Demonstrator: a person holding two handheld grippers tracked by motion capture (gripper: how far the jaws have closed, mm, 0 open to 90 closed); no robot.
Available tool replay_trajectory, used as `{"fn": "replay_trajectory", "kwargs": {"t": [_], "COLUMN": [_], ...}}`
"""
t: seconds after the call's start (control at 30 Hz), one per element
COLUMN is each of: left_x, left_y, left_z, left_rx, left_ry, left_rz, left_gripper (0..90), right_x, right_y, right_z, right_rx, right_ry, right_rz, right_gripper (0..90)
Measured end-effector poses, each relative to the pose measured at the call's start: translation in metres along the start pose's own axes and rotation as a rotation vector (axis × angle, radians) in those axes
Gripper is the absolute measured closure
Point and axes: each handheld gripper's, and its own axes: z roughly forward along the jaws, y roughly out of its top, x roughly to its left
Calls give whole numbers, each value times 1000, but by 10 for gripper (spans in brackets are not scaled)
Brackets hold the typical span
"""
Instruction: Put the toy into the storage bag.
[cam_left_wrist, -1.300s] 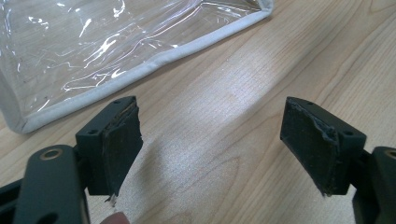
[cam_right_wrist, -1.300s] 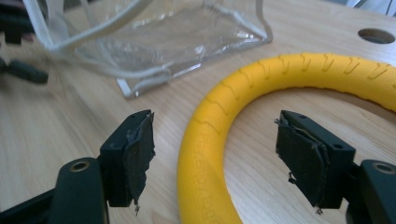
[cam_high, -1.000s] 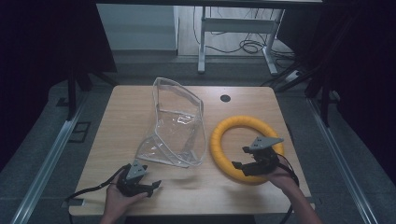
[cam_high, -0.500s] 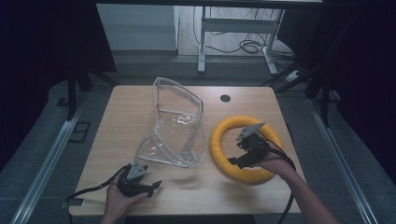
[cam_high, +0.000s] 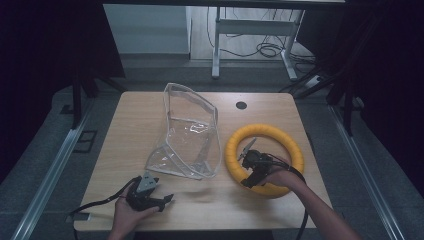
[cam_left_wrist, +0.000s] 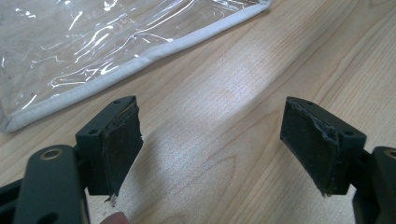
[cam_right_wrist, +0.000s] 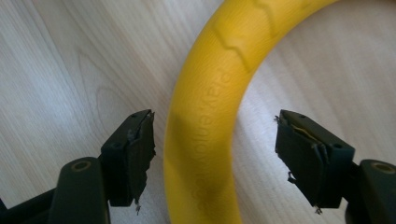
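Since the earlier high-view pictures the right gripper has moved from the near right part of the yellow foam ring across to the ring's left arc and has tilted, so that its grey plate now points up and to the left; the ring itself lies where it lay, flat on the right half of the wooden desk. The left gripper has stayed at the near left of the desk, in the person's left hand, and the clear plastic pouch has not shifted from its place in the middle of the desk, standing open with its white-edged base toward the person. In the right gripper view the right gripper has its fingers spread wide apart, one on each side of the ring, which passes up between them; the left finger is just beside the ring's outer edge, the other stands well off over bare desk inside the ring, and neither pad is seen pressing the foam. Raised lettering runs along the ring's top. In the left gripper view the left gripper also has its fingers wide apart with nothing between them but bare wooden desk; the pouch with its white seam lies beyond them, apart from both pads. The person's right hand rests over the ring's near arc.
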Motion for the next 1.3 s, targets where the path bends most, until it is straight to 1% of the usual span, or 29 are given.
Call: {"fn": "replay_trajectory", "kwargs": {"t": [0.13,0.17,0.2,0.3,0.33,0.37,0.4,0.5,0.6,0.63,0.67,0.7,0.77,0.8,0.9,0.93,1.0,1.13,1.23,1.3], "left_x": [0,0,0,0,0,0,0,0,0,0,0,0,0,0,0,0,0,0,0,0], "left_y": [0,0,0,0,0,0,0,0,0,0,0,0,0,0,0,0,0,0,0,0], "left_z": [1,1,1,1,1,1,1,1,1,1,1,1,1,1,1,0,1,2,1,0], "left_rx": [4,4,4,5,8,8,8,10,8,8,8,9,9,9,8,8,9,11,6,5], "left_ry": [0,0,-1,-1,0,0,0,0,0,0,1,1,0,0,1,1,2,0,1,3], "left_rz": [-1,-1,-1,-2,-1,-1,-1,0,-1,-1,-1,1,0,1,0,1,1,2,1,1], "left_gripper": [204,204,204,204,204,204,204,204,204,204,204,204,204,204,204,204,204,204,204,204], "right_x": [3,3,4,5,5,5,4,3,0,0,0,-1,-2,-1,-1,-3,-5,-8,-12,-15], "right_y": [1,1,2,1,1,1,1,2,2,2,3,3,4,4,5,4,3,3,4,4], "right_z": [10,10,15,19,22,22,25,30,33,33,33,33,32,32,32,32,31,26,14,7], "right_rx": [60,60,90,102,124,124,135,162,182,182,183,185,186,191,199,191,180,166,143,116], "right_ry": [9,9,18,24,22,22,32,37,63,63,60,73,85,78,83,99,111,124,140,153], "right_rz": [-23,-23,-27,-29,-29,-29,-28,-26,-19,-19,-18,-7,-11,-14,-12,-6,-1,6,11,19], "right_gripper": [297,297,299,303,315,315,332,365,407,407,434,462,496,499,504,506,508,509,510,510]}}
